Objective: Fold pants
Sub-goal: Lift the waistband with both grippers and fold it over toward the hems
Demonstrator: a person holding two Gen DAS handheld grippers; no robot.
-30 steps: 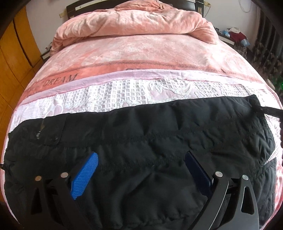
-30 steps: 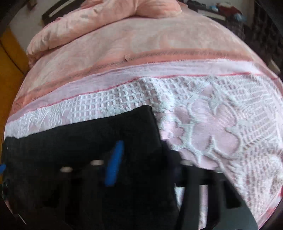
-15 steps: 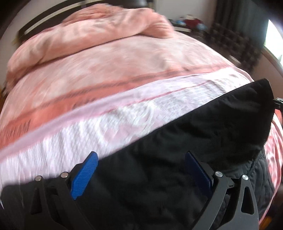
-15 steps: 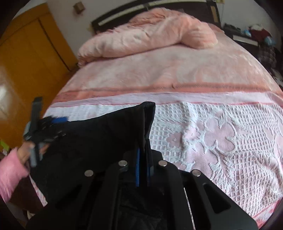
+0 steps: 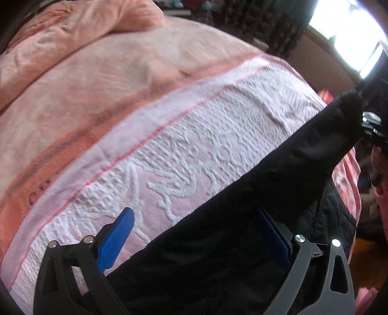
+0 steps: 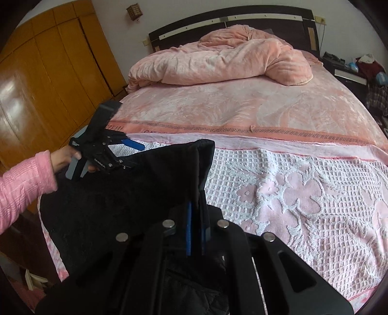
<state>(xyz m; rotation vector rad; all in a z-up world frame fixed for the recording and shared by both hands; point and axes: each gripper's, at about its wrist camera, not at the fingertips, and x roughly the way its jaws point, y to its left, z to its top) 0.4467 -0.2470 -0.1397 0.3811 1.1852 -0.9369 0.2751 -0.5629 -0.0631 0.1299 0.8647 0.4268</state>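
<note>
Pants (image 6: 126,201) stretched lengthwise between both grippers at bed's (image 6: 315,193) foot edge. Right gripper (image 6: 195,232) pinches one corner; left gripper (image 5: 194,240) jaws wide, fabric between.

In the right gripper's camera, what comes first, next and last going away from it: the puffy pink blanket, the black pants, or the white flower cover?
1. black pants: pinched in the right gripper, lower left.
2. white flower cover: on the bed's near end, to the right.
3. puffy pink blanket: bunched at the far end, by the headboard.
</note>
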